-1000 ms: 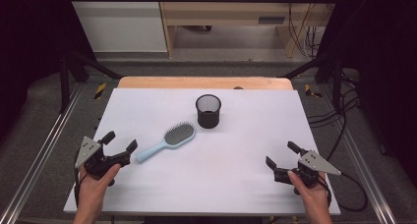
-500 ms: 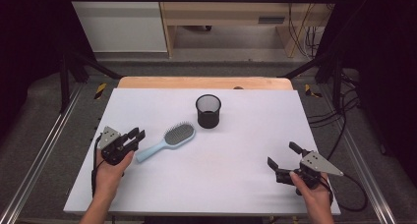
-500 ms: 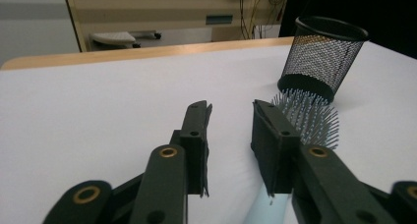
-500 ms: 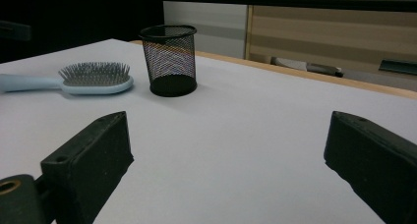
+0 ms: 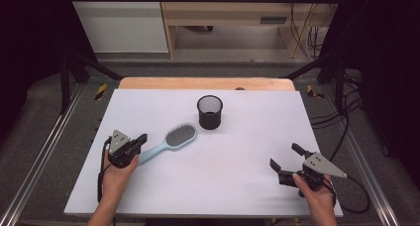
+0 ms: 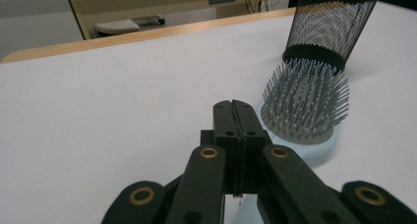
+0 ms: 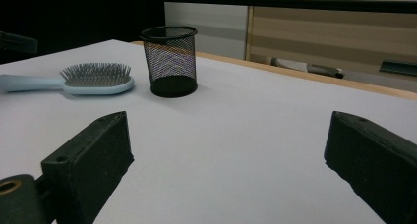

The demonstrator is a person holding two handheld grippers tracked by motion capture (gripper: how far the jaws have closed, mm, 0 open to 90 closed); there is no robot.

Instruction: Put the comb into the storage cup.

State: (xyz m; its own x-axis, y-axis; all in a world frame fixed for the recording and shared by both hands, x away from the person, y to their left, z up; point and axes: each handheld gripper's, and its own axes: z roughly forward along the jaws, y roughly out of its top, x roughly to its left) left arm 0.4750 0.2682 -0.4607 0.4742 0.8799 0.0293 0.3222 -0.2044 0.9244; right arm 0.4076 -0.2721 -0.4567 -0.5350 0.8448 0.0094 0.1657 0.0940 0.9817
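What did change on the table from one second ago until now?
The left tool moved forward and inward to the hairbrush handle, and its jaws are now shut; whether they hold the handle cannot be told. The hairbrush, the mesh cup and the open right tool stayed in place.
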